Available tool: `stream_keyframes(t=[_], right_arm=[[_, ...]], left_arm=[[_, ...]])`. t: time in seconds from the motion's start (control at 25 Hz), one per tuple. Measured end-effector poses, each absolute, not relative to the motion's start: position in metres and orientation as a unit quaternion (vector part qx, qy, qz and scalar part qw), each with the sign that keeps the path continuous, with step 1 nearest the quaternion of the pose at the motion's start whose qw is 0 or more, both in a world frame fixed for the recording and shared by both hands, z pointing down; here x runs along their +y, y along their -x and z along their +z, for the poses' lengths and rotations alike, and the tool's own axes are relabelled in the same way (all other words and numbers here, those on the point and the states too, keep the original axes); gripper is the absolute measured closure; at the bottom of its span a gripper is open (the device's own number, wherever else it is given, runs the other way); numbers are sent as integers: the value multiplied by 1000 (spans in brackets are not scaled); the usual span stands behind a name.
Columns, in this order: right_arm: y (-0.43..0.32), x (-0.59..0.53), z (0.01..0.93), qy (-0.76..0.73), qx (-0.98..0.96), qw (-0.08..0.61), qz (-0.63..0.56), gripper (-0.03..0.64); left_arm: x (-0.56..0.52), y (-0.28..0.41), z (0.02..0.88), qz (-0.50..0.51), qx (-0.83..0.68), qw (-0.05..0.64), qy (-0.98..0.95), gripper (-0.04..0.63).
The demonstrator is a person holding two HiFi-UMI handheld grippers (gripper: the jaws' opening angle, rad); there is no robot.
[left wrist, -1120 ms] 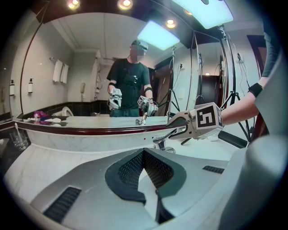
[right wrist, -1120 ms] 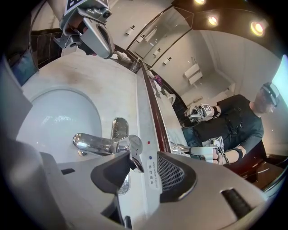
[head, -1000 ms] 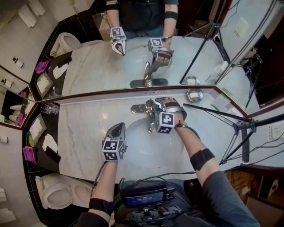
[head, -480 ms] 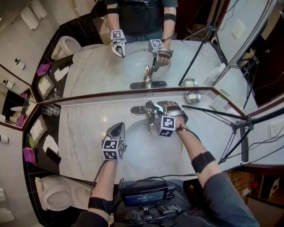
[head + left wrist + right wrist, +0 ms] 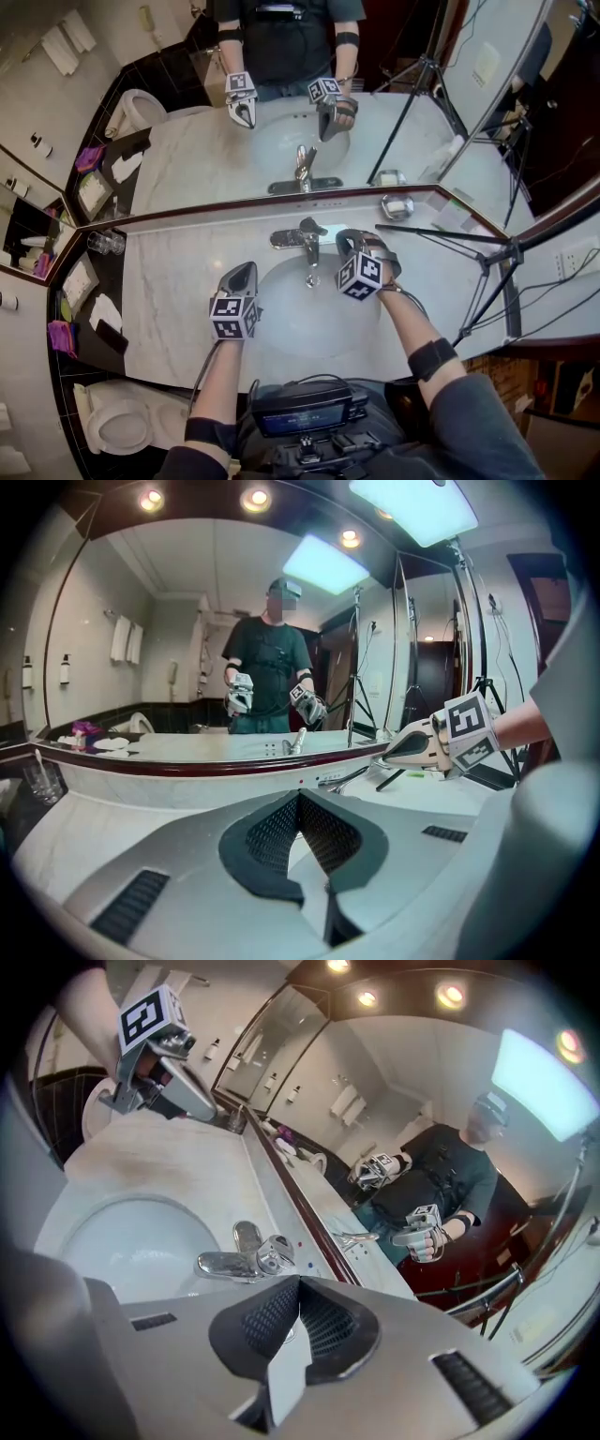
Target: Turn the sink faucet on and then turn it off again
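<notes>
Counter (image 5: pixel 169 300) left of basin (image 5: pixel 291 323): L gripper (image 5: pixel 242 274) parked there, jaws clenched shut, empty, keeping clear. R gripper (image 5: pixel 348 242) jaws just closed on nothing, just beside faucet (image 5: pixel 302 236) at basin's back edge, not touching; prob. done w/ it. Mirror (image 5: pixel 281 141) behind.

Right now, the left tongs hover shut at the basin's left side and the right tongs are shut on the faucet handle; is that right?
Not quite. The right tongs are shut on nothing: they have just closed empty, and the faucet stands clear ahead of them in the right gripper view. The rest holds.
</notes>
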State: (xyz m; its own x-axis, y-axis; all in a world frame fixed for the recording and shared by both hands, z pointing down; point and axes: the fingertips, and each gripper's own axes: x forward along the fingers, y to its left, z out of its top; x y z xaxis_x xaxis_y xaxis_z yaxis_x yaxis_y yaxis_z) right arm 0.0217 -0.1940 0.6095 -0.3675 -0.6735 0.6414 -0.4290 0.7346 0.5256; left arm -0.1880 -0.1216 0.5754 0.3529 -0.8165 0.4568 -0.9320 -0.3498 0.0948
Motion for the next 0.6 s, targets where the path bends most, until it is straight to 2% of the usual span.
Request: stream_keyframes(t=[0.6], right_arm=[[-82,-131,594,-467,-839,211,183,598]], left_arm=[[-108,183,562,151,-541,168,-810,594]])
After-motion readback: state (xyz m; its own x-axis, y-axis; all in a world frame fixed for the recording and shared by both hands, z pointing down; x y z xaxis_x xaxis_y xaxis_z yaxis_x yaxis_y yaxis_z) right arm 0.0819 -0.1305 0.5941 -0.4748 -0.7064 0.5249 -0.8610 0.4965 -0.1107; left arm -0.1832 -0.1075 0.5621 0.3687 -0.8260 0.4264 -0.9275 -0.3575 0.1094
